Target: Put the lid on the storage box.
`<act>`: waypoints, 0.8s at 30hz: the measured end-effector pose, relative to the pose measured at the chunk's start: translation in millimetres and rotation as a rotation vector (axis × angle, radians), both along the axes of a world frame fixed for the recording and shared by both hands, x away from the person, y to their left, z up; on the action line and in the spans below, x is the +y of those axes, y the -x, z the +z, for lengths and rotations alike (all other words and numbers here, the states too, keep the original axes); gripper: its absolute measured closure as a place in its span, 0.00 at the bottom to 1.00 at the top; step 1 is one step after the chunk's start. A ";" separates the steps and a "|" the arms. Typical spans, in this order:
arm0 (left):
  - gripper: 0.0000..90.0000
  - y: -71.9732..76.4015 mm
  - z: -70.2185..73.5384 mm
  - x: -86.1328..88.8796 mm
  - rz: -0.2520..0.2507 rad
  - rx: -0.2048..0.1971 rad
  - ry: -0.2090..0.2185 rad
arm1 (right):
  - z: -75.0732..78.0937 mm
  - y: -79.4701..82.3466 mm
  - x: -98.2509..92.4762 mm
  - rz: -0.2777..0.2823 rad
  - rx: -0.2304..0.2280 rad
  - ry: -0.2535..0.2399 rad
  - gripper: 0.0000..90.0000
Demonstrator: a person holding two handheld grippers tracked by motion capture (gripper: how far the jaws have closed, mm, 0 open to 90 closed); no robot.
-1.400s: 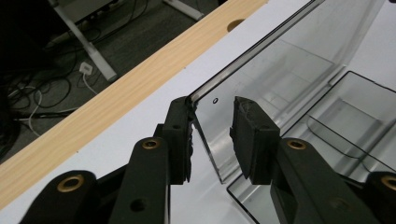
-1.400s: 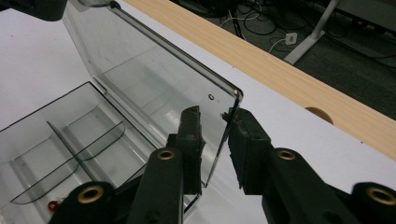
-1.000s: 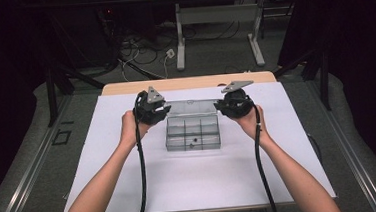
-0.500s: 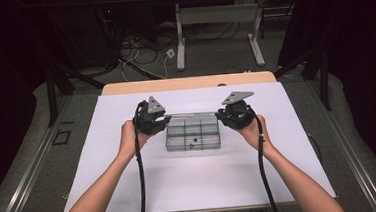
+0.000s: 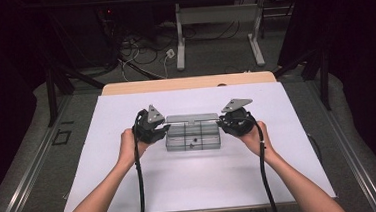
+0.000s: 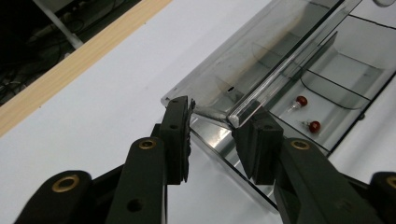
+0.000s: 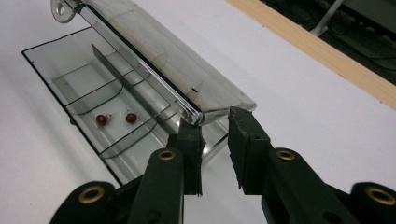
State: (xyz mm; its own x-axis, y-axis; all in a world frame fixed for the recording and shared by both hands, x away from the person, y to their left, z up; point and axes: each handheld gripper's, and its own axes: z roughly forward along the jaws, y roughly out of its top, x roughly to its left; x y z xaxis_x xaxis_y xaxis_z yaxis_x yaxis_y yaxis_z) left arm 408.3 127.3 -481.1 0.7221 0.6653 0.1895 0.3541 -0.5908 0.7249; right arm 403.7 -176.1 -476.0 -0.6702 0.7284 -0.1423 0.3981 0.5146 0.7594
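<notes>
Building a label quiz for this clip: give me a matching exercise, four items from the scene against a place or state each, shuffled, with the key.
Things:
1. clear box
2. lid
3. two red beads
4. left tool

Place or state:
A. at the corner of the lid, jaws either side of it
B. lying together in one compartment
C. raised, tilted back along the far side
D. in the middle of the white table top, between both hands

Pairs: 1-D, 2-C, 3-B, 4-A
</notes>
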 end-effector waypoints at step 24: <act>0.00 66.4 -1.4 57.2 0.058 0.108 -0.009 | -16.7 45.9 -23.0 0.074 0.241 -0.071 0.07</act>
State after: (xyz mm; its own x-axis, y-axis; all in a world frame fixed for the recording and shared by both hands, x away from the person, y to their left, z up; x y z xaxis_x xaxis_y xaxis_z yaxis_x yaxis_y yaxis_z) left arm 341.9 184.5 -482.4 0.6993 0.7049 0.1186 0.4636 -0.5735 0.6754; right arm 357.8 -199.1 -492.7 -0.7304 0.6785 0.0782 0.5354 0.4978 0.6823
